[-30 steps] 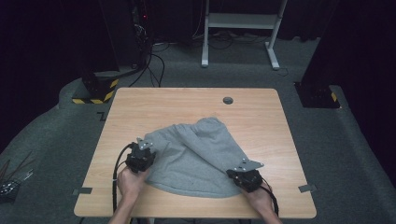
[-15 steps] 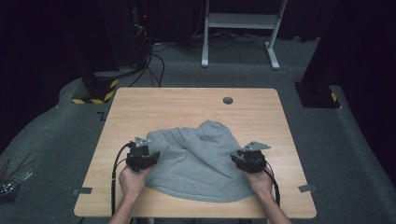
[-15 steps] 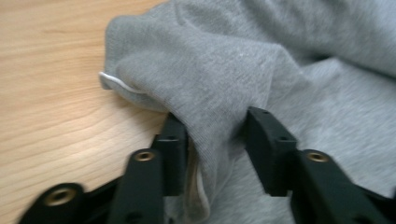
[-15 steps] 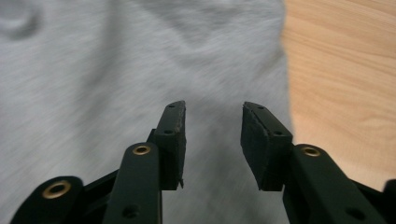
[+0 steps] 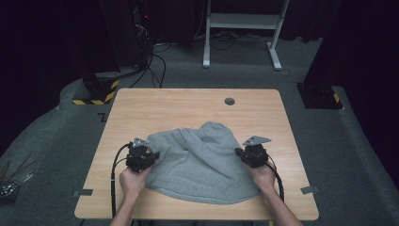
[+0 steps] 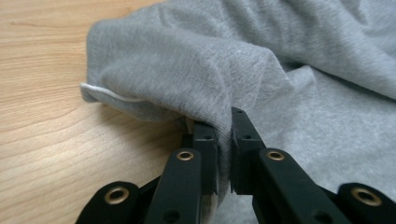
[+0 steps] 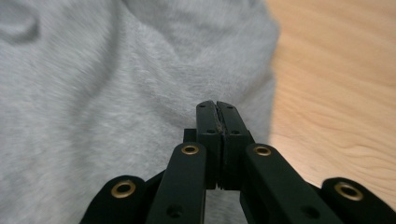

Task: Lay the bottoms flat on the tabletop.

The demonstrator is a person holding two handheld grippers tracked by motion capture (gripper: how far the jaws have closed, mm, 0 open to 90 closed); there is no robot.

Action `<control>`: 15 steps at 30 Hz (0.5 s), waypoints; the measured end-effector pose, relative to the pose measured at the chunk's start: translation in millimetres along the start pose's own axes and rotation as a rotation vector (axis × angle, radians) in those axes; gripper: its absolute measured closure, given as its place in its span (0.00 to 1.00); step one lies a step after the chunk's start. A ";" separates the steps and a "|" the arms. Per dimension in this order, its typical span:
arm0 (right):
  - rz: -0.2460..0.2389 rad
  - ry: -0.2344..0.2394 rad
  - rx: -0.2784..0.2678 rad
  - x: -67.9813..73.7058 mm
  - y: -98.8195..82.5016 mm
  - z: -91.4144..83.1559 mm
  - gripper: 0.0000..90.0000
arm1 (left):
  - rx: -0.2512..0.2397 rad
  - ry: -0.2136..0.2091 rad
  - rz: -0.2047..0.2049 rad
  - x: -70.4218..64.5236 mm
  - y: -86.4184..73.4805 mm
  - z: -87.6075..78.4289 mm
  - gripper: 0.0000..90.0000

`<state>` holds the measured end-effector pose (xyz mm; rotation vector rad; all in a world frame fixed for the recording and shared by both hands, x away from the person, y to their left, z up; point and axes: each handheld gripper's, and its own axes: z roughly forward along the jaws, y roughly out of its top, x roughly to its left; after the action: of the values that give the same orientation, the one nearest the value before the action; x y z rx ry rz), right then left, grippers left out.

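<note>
A grey hooded sweatshirt [image 5: 197, 165] lies rumpled on the near half of the wooden table [image 5: 188, 103], its hood [image 5: 216, 132] pointing away from the person. My left gripper [image 5: 153, 154] is at the garment's left edge. In the left gripper view it [image 6: 224, 119] is shut on a raised fold of the grey fabric [image 6: 303, 70]. My right gripper [image 5: 239, 153] sits at the garment's right edge. In the right gripper view its jaws [image 7: 217, 105] are pressed together over the fabric [image 7: 93, 93], with no cloth visibly between them.
A small dark round hole [image 5: 229, 101] marks the table's far side. Bare wood runs along the far half and both side margins. A white frame [image 5: 240, 28] and black equipment [image 5: 127, 33] stand on the floor beyond the table.
The right gripper has moved away from the table's near edge, up along the garment's right side. The left gripper has stayed in place, holding its fold.
</note>
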<state>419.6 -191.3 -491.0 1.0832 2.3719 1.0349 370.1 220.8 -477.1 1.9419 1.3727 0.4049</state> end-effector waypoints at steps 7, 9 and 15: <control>-0.014 -0.029 0.025 -2.4 -43.1 -32.4 0.98 | 0.125 -0.041 0.094 -18.3 -25.0 -2.8 0.93; -0.016 -0.023 0.052 -3.3 -49.4 -28.6 0.98 | 0.155 -0.063 0.096 -18.9 -31.3 2.3 0.93; 0.005 -0.018 0.003 -5.5 -38.5 -26.0 0.85 | 0.069 -0.024 0.053 -17.1 -22.7 -8.1 0.72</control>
<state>389.0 -225.1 -501.6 1.0960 2.3581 1.0196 342.9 212.3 -484.9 2.0365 1.3383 0.3617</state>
